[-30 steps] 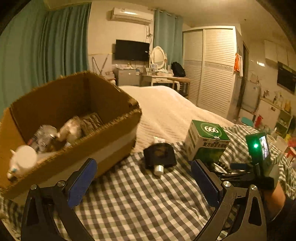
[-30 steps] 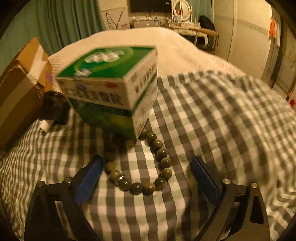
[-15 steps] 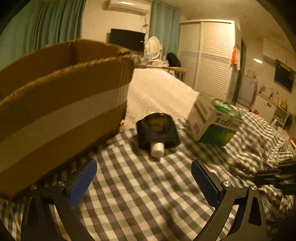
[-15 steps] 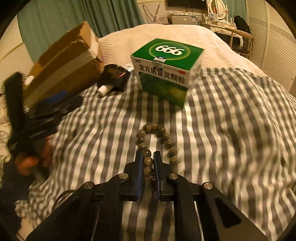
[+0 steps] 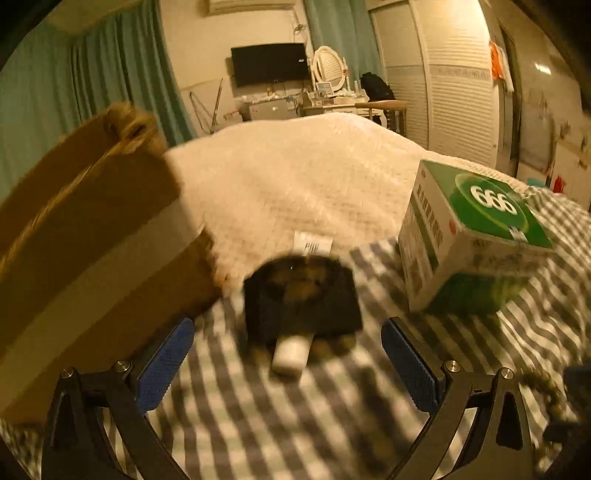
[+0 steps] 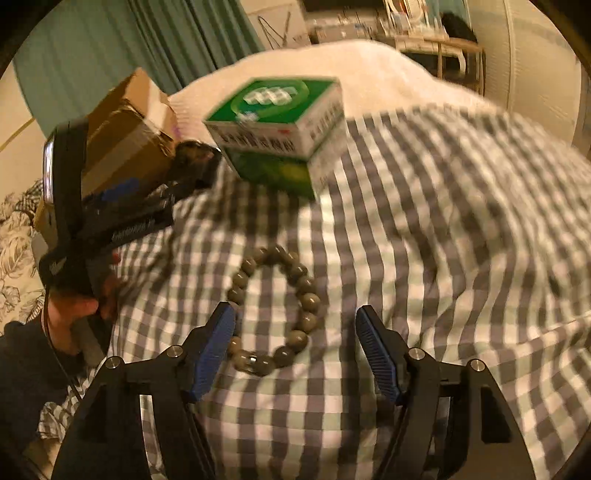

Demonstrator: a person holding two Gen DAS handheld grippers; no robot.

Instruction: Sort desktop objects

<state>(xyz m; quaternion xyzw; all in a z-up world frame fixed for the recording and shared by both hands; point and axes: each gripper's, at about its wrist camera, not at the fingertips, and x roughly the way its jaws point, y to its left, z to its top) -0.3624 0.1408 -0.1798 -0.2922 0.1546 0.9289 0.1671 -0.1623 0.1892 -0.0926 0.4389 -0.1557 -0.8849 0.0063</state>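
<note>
Released now, right tongs (image 6: pixel 295 347) gape around the bead bracelet (image 6: pixel 273 310) — left tongs (image 5: pixel 284 365), also spread, near the dark bottle (image 5: pixel 301 295).

A lived-in bedroom of a home is shown. A bed spread with a white quilt (image 5: pixel 295 177) and a gray checked sheet (image 6: pixel 443 221) is seen in the foreground, and teal curtains (image 5: pixel 110 81) are hung along the left wall. At the far end a wall-mounted television (image 5: pixel 269 63), a dressing table with an oval mirror (image 5: pixel 328 66), an air conditioner (image 5: pixel 251 4) and a louvered white wardrobe (image 5: pixel 454 92) can be made out.
</note>
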